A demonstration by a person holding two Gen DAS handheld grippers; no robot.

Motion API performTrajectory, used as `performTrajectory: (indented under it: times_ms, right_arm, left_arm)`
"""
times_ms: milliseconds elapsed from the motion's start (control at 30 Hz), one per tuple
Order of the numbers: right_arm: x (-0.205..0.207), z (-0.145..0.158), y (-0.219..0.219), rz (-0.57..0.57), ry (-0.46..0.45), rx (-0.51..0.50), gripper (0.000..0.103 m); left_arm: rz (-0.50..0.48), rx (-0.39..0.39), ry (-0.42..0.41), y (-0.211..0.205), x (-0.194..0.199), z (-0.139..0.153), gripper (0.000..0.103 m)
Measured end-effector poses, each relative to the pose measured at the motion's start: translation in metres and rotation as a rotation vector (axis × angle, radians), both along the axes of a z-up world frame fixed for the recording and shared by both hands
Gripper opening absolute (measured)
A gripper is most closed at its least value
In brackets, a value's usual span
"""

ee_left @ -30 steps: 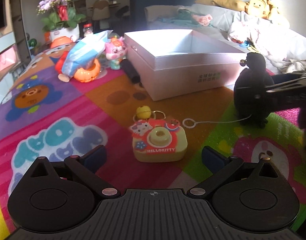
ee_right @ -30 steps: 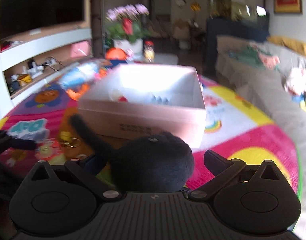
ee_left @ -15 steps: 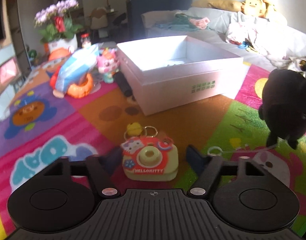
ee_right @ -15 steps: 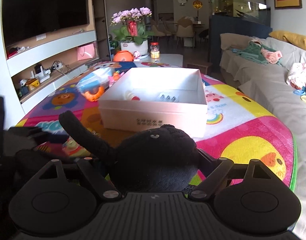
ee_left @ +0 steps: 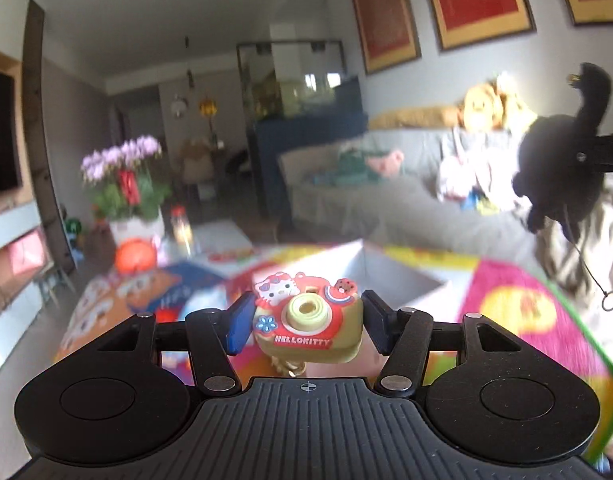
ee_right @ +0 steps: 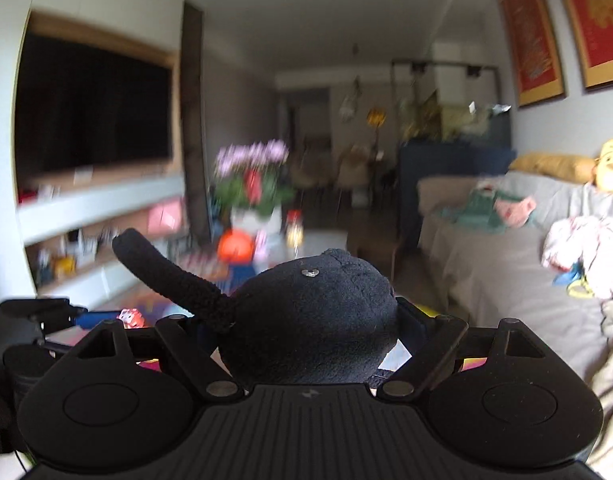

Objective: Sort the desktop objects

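Two loads aloft at once. Left gripper [ee_left: 306, 322] clamped on Hello Kitty toy camera [ee_left: 308, 322], jaws pressing both flanks, keychain dangling beneath. Right gripper [ee_right: 306, 324] closed around black plush toy [ee_right: 310, 320], tail sticking out leftward. White box [ee_left: 390, 276] low ahead on the colourful mat [ee_left: 518, 304] (only a corner showing, blurred). Advice: carry level over the box rim, lower well inside before releasing, one side at a time; mind the plush's cord and ring [ee_left: 610, 301] snagging.
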State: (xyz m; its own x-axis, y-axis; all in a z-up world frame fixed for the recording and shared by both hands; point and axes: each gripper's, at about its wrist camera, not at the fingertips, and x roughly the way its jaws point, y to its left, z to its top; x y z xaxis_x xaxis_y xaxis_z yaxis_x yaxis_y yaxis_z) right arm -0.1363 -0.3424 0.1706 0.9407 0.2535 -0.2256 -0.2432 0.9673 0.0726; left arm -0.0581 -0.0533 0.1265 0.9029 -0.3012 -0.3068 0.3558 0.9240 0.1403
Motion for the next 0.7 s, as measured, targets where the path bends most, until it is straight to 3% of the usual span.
performTrajectory:
  times_ms: [200,300,333,367,533,700]
  right_arm:
    - [0.015,0.008,-0.007,-0.021,-0.021,-0.003,0.085]
    - [0.029,0.006,-0.005,-0.027,0.005,-0.009,0.085]
    - [0.033,0.006,-0.006,-0.029,0.010,-0.012,0.085]
    - [0.036,0.005,-0.007,-0.029,0.014,-0.015,0.085]
    - [0.070,0.006,-0.004,-0.027,0.050,-0.019,0.086]
    - [0.126,0.000,0.014,0.017,0.071,-0.011,0.085]
  left_arm:
    - [-0.045,-0.055,-0.015,-0.032,0.071,0.007,0.063]
    - [-0.056,-0.055,0.050,-0.036,0.096,-0.006,0.083]
    - [-0.070,-0.064,0.067,-0.031,0.095,-0.013,0.094]
    - [-0.077,-0.063,0.079,-0.026,0.092,-0.023,0.097]
    - [-0.002,-0.002,0.194,0.004,0.077,-0.076,0.097]
    - [0.098,-0.045,0.301,0.044,0.079,-0.104,0.100]
